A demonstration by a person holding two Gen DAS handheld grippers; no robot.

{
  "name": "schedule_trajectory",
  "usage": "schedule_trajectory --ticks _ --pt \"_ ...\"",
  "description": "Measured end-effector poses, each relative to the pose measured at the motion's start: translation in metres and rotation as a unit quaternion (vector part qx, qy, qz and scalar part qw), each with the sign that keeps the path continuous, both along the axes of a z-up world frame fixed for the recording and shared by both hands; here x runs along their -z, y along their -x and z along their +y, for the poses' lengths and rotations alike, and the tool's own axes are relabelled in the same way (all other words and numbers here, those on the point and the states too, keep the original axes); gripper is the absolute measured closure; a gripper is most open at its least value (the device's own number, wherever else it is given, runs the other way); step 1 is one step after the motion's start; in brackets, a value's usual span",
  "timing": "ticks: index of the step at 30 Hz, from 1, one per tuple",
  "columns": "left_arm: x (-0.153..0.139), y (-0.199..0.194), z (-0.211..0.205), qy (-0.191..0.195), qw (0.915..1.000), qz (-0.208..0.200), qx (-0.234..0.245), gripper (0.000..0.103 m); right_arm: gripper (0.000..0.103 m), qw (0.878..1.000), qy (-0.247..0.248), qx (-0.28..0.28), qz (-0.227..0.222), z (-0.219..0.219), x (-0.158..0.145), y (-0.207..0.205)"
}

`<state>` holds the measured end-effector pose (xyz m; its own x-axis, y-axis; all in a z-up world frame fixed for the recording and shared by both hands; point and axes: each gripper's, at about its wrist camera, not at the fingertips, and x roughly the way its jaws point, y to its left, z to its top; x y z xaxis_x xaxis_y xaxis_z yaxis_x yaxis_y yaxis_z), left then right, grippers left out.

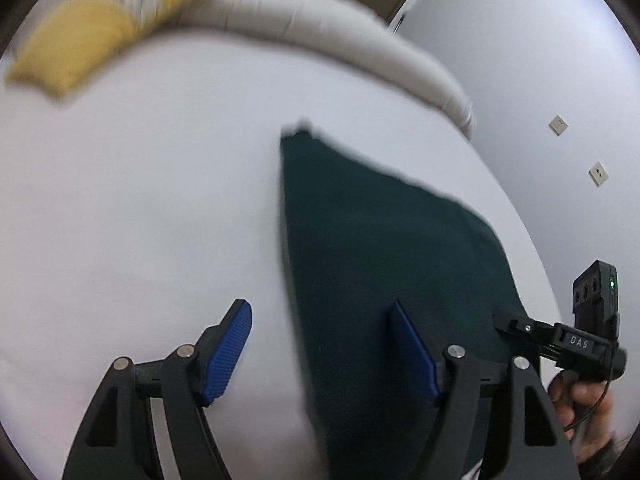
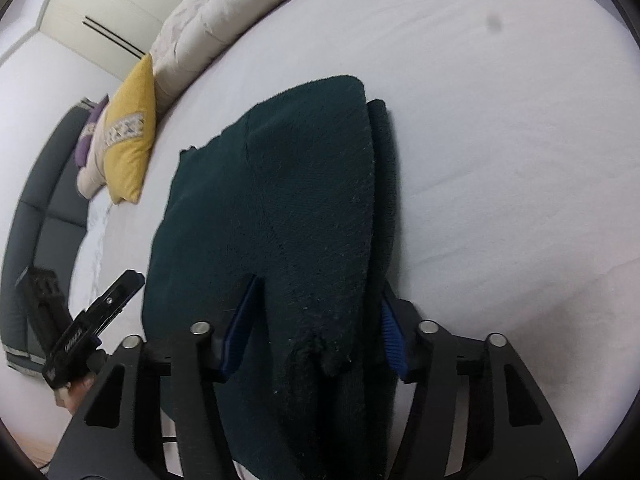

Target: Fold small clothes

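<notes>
The dark green knit garment (image 2: pixel 280 208) lies soft and limp on the bed (image 2: pixel 500 160); best pinched at its near hem. The left gripper (image 1: pixel 320 354) stands open over its edge. The right gripper (image 2: pixel 316 328) straddles folded layers; I cannot tell whether it pinches.

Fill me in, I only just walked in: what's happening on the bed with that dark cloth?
A person holding a gripper in each hand is folding a dark green garment on a white bed. The garment already lies doubled over. The right gripper has the garment's near end between its fingers, though a firm pinch isn't clear. The left gripper is open over the garment's left edge, gripping nothing. A yellow pillow sits at the head of the bed.
</notes>
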<state>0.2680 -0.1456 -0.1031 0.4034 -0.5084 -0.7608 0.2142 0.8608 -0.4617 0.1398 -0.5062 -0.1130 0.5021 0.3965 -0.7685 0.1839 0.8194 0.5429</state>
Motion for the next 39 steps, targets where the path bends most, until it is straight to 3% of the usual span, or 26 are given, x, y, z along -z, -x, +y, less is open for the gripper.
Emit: schedule_trajectory --ticks 2,4,5,11,14,21,26,29,33,36,38,39 --pt "0.010 -0.007 -0.004 0.022 0.9993 0.030 0.002 0.028 0.062 1.000 0.003 -0.003 0.004 0.002 0.000 -0.002" --pt "0.008 -0.012 -0.016 0.008 0.9994 0.025 0.021 0.035 0.066 1.000 0.013 -0.004 0.008 0.006 0.000 -0.004" --pt "0.007 -0.014 -0.023 0.007 0.9989 0.029 0.035 0.046 0.068 1.000 0.019 -0.004 0.008 0.008 0.000 -0.005" --pt "-0.009 -0.014 -0.042 -0.040 0.9978 0.020 0.048 0.063 0.081 0.996 0.094 -0.001 0.001 0.030 -0.014 -0.006" --pt "-0.024 -0.001 -0.034 -0.036 0.9983 0.013 0.043 0.070 0.083 0.986 0.165 -0.011 -0.014 0.054 -0.035 0.001" --pt "-0.083 0.047 0.016 -0.057 0.9963 -0.041 0.049 0.074 0.084 0.976 0.196 -0.041 -0.080 0.120 -0.103 0.048" --pt "-0.111 0.093 0.076 -0.078 0.9938 -0.065 0.045 0.078 0.084 0.975 0.177 -0.083 -0.104 0.183 -0.126 0.092" --pt "-0.120 0.123 0.114 -0.089 0.9922 -0.079 0.035 0.103 0.084 0.975 0.157 -0.105 -0.113 0.222 -0.132 0.118" --pt "-0.113 0.148 0.149 -0.099 0.9921 -0.075 0.017 0.103 0.084 0.978 0.122 -0.134 -0.107 0.268 -0.120 0.144" --pt "-0.085 0.161 0.169 -0.102 0.9933 -0.053 -0.001 0.103 0.083 0.973 0.161 -0.131 -0.103 0.293 -0.109 0.155" --pt "-0.072 0.165 0.180 -0.068 0.9965 -0.047 -0.016 0.102 0.083 0.980 0.136 -0.109 -0.094 0.284 -0.098 0.156" --pt "-0.065 0.164 0.184 -0.056 0.9974 -0.039 -0.024 0.096 0.083 0.982 0.130 -0.099 -0.089 0.275 -0.091 0.154"
